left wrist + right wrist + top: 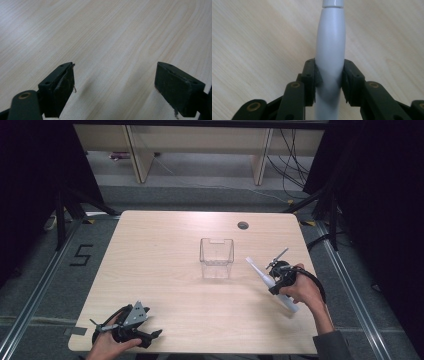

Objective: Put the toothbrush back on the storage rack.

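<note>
A long white handle, like an electric toothbrush (pixel 270 282), lies slanted at the table's right side. My right gripper (pixel 276 281) is shut on its middle; in the right gripper view both black jaws press the rounded white body (pixel 330 50), whose tip runs out past the top edge. A clear plastic cup (pixel 217 257) stands upright at the table's centre, left of the toothbrush and apart from it. My left gripper (pixel 150 336) rests near the front left edge. Its jaws stand wide apart over bare wood, left gripper (pixel 115 90) holding nothing.
The light wooden table (pixel 165 285) has a round cable hole (pixel 243 225) at the back right. Dark stands and cables flank the table on the floor. A wooden shelf unit (pixel 200 145) stands beyond the far edge.
</note>
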Demonstrator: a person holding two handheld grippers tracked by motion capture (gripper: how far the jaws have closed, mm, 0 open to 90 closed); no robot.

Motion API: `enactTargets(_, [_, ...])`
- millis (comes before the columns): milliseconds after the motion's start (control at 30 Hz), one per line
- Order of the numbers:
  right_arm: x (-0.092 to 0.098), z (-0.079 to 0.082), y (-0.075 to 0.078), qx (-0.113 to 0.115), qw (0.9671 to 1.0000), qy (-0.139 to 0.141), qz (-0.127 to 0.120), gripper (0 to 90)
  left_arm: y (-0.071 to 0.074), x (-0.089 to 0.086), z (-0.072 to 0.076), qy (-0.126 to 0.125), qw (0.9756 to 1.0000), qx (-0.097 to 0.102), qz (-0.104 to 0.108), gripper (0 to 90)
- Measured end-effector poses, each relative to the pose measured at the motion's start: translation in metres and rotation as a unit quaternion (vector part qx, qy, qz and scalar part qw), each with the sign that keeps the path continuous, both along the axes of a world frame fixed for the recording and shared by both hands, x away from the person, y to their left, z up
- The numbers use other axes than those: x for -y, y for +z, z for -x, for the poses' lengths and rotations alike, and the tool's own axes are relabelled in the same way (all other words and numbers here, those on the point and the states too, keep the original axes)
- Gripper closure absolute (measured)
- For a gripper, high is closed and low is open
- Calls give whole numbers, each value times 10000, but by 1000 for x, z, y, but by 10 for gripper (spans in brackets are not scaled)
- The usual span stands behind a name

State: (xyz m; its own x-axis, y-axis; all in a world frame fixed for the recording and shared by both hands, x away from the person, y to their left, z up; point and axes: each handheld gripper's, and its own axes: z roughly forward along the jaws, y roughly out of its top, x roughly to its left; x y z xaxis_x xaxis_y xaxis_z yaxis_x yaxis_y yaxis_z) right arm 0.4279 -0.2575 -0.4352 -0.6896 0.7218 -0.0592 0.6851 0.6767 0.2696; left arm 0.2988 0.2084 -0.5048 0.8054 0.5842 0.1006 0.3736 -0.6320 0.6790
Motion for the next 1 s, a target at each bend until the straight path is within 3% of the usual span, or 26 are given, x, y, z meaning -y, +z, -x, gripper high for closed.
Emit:
enactTargets(67, [3, 2, 5, 215, 9997, -36, -144, 669, 0, 0, 0, 8, 10000, 3, 12, 158])
enactTargets(133, [5, 6, 11, 249, 9989, -193, -334, 669, 0, 0, 0, 0, 10000, 3, -1, 158])
enactTargets(200, [8, 6, 14, 522, 9971, -237, -511, 669, 0, 0, 0, 4, 10000, 9, 5, 158])
enactTargets(333, [11, 8, 16, 859, 9901, -480, -997, 670, 0, 0, 1, 41, 10000, -19, 29, 158])
enactTargets(433, [13, 6, 18, 1062, 9887, -346, -999, 669, 0, 1, 1, 13, 10000, -2, 60, 158])
enactTargets(467, [14, 5, 18, 1139, 9872, -298, -1079, 669, 0, 2, 2, 41, 9999, 11, 148, 158])
enactTargets(567, [15, 4, 18, 1436, 9798, -379, -1338, 669, 1, 1, 2, 9, 10000, 34, 91, 158])
enactTargets(600, [14, 4, 20, 1348, 9794, -519, -1415, 669, 1, 1, 2, 9, 10000, 7, 55, 158])
enactTargets(633, [15, 2, 17, 1575, 9748, -450, -1516, 669, 1, 1, 2, 15, 10000, 20, 69, 158])
enactTargets(667, [14, 3, 18, 1565, 9726, -572, -1619, 669, 1, 1, 2, 14, 9999, 32, 115, 158])
enactTargets(733, [15, 1, 17, 1742, 9706, -464, -1596, 669, 1, 1, 2, 13, 10000, 10, 82, 158])
enactTargets(767, [16, 1, 19, 1697, 9715, -468, -1589, 669, 1, 1, 2, 16, 9999, 22, 112, 158])
enactTargets(833, [16, -1, 19, 1823, 9663, -427, -1768, 669, 1, 1, 3, 32, 9999, 51, 141, 158])
enactTargets(867, [14, 0, 21, 1729, 9661, -570, -1828, 669, 1, 1, 3, 32, 9999, 48, 138, 158])
enactTargets(1000, [11, -1, 23, 1984, 9583, -587, -1971, 669, 1, 1, 3, 41, 9999, 49, 146, 158])
